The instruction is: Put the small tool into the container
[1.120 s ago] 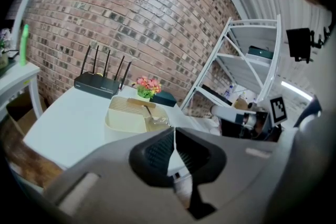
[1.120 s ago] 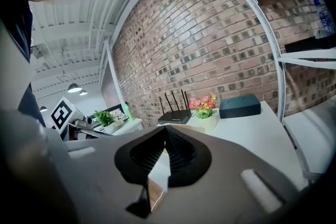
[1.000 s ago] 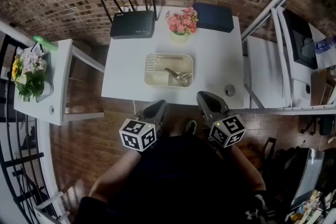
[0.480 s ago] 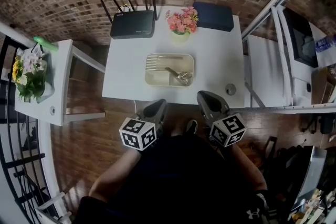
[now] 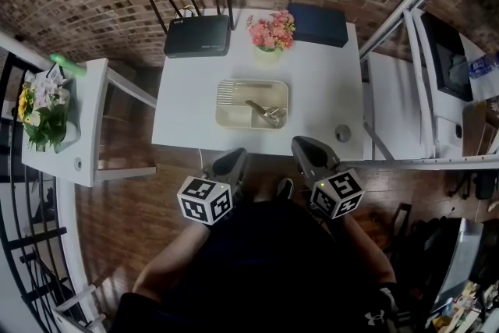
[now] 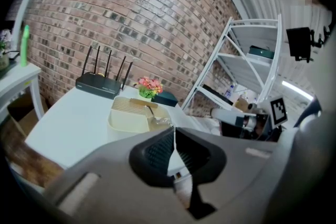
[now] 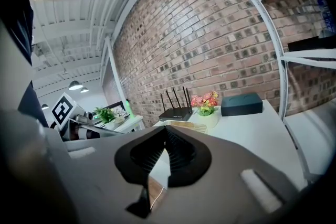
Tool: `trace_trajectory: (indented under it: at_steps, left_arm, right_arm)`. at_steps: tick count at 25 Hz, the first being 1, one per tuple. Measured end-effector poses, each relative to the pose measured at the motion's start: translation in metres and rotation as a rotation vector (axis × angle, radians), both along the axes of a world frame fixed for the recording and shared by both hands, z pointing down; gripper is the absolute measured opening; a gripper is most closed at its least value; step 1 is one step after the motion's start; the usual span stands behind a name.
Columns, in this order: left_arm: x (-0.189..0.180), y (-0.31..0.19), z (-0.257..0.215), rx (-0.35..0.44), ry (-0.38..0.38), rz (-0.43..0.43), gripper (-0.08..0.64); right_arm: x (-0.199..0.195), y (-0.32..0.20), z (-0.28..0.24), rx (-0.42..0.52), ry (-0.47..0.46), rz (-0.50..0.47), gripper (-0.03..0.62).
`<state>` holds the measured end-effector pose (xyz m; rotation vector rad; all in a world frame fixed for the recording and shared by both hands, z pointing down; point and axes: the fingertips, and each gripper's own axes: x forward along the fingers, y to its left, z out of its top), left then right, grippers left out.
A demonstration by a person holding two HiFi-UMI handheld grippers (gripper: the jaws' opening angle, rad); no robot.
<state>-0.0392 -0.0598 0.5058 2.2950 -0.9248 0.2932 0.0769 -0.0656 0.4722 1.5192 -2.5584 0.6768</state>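
White tabletop (image 5: 187,105) set against a brick wall. Black router (image 5: 196,35) at the far-left corner, dark box (image 5: 316,26) at the far-right corner, potted flowers (image 5: 270,33) between them on the far edge.

Cream container (image 5: 234,119), shallow and open-topped, about mid-tabletop, somewhat toward the near edge.

Left tool (image 5: 234,158) and right tool (image 5: 302,146) held off the near edge, over the floor and close to the body, well apart from the container. Both pressed together at the tips, nothing pinched in either.

Metal utensil (image 5: 265,113) lying already inside the container, in its right half toward the near-right corner, slanted, slim end toward the middle. Exact kind too small to tell.

Probably light, stiff and slick: bare metal on smooth plastic, likely to skate or pivot under a glancing touch. No fragility expected.

If ever lifted again, best taken across the slim shank near its middle, from straight above, with a firm pinch. Bulkier end close to the container wall, so little room there.

Task to all appearance done.
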Motion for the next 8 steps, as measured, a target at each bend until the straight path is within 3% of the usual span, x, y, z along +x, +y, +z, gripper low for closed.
trace_trajectory:
  at_steps: [8]
  left_arm:
    - [-0.0009, 0.0001, 0.0000, 0.000, 0.007, -0.002, 0.009]
  right_arm:
    - [-0.0025, 0.0000, 0.0001, -0.001, 0.001, 0.001, 0.011]
